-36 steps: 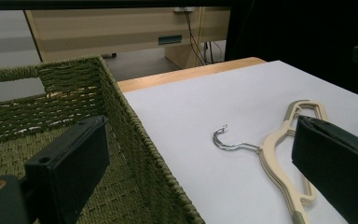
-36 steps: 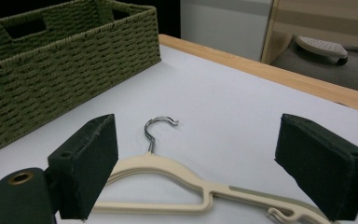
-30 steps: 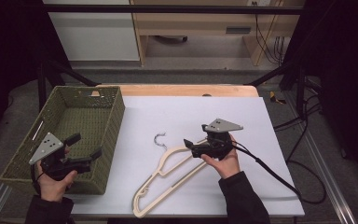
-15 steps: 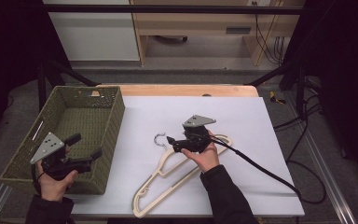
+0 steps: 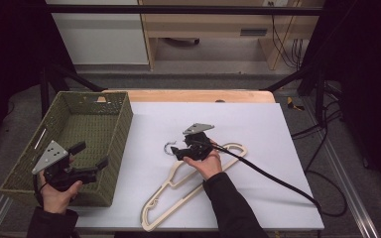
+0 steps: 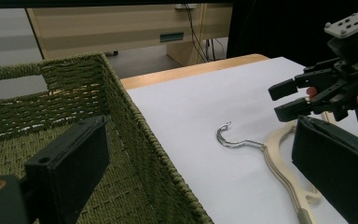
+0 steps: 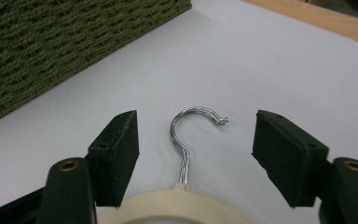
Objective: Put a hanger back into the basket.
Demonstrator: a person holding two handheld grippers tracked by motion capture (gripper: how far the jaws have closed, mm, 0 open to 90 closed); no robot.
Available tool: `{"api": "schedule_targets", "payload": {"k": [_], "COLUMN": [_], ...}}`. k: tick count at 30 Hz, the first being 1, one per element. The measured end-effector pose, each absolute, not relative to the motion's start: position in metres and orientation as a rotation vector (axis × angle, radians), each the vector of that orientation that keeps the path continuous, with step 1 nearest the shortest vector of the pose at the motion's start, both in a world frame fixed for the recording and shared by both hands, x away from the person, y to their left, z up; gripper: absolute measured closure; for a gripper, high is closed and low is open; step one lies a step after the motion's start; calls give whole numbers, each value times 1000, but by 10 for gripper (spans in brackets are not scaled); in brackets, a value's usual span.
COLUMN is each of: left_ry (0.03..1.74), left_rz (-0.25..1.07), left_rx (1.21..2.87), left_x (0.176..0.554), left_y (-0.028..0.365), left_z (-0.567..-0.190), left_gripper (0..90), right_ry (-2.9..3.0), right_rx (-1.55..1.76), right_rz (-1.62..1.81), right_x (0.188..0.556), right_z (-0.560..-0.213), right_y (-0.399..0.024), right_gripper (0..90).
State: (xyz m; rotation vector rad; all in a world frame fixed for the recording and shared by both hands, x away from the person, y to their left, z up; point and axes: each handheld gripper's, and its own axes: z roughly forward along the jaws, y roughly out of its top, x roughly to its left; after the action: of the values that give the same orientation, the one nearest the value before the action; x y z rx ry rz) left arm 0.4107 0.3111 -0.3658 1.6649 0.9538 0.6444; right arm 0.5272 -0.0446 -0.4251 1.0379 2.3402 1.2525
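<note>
Your right gripper [image 5: 176, 151] sits low over the white table [image 5: 258, 129], at the neck of the cream hanger [image 5: 178, 193], where the metal hook [image 5: 169, 147] rises out of the wood. In the right gripper view the hook [image 7: 189, 135] stands between the two black jaws with clear white surface on either side of it — the pads [image 7: 119, 149] are apart and touch neither the wire nor the wooden neck just below. Those jaws have just been closing, with the hook's shank in the gap, yet nothing is clamped. The hanger itself lies flat on the table, its hook pointing toward the green woven basket [image 5: 124, 119] and its body running back toward your edge of the table, partly under your right hand [image 5: 204, 163]. The gripper's black cable [image 5: 278, 181] trails off across the table to the right. Your left gripper [image 5: 92, 156] hovers over the near right corner of the basket — its jaws stand wide apart with nothing between them. In the left gripper view the basket's rim [image 6: 135, 121] runs between those two jaws, and beyond them you can see the hook [image 6: 235, 137] on the white surface with the right gripper [image 6: 284, 100] just above the hanger's neck.
</note>
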Motion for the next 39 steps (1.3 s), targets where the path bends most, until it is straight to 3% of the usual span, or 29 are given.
{"api": "schedule_targets", "payload": {"k": [6,24,32,39], "left_ry": [953,951,949,938], "left_rz": [646,644,640,638], "left_rx": [1669,1679,1686,1691], "left_x": [410,411,411,409], "left_y": [311,310,307,303], "left_z": [-366,-366,-366,-365], "left_gripper": [41,41,41,41], "right_ry": [2414,2468,2479,2458], "right_rx": [1031,1156,1170,1203], "right_rz": [1181,1090,1109,1103], "right_x": [532,543,544,543], "right_z": [-439,-471,-472,-470], "right_y": [-35,-26,-25,-25], "right_gripper": [404,752,864,879]}}
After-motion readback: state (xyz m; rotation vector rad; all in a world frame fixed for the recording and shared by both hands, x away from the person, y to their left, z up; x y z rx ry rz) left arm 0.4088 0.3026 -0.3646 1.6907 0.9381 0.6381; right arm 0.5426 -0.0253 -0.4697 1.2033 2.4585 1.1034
